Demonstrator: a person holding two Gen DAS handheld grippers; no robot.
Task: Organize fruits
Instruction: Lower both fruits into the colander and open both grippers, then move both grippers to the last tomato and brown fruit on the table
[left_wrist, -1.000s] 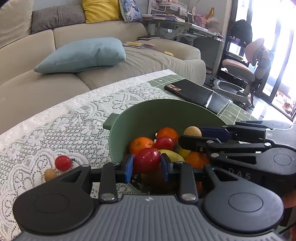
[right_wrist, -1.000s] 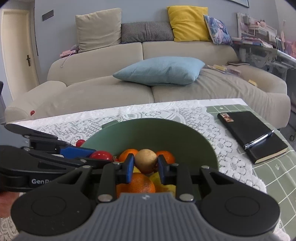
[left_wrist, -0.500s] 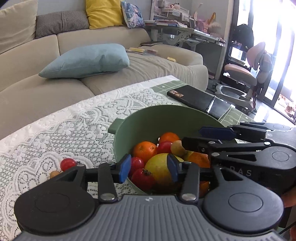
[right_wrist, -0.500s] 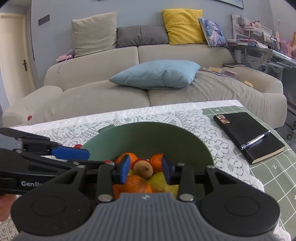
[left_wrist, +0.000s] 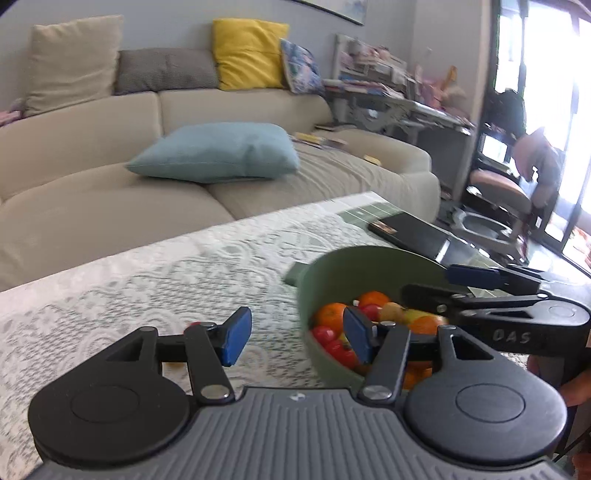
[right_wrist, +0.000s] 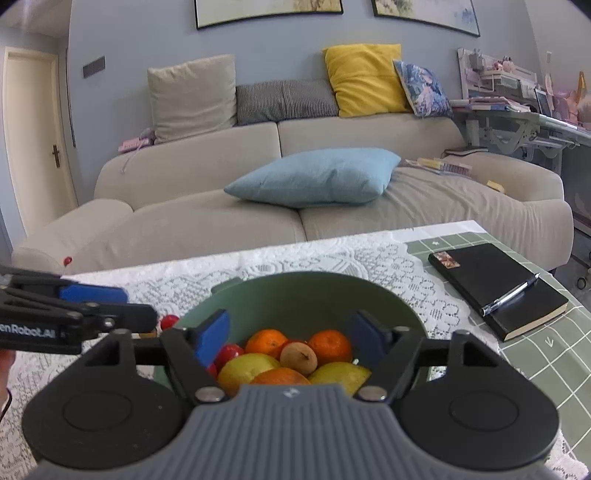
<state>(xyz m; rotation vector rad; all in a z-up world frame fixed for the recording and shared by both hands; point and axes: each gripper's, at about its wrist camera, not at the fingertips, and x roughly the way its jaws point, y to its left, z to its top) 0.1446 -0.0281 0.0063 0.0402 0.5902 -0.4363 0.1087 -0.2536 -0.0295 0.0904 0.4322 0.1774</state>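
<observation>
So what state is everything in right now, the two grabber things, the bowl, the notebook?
left gripper: jaws opening, nothing between them
right gripper: jaws opening over the bowl, holding nothing
green bowl: upright, filled with fruit
brown fruit: lying loose on top of the pile
black notebook: closed, flat on the table
pen: lying on the notebook

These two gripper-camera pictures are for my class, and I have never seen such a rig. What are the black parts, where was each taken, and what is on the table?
A person holds a two-finger tool in each hand, each carrying a camera looking along its fingers. The left gripper and right gripper hold nothing; their blue-padded jaws are opening. On the lace tablecloth stands a green bowl of oranges, lemons, red fruits and a small brown fruit. A red fruit lies outside. A black notebook carries a pen.
</observation>
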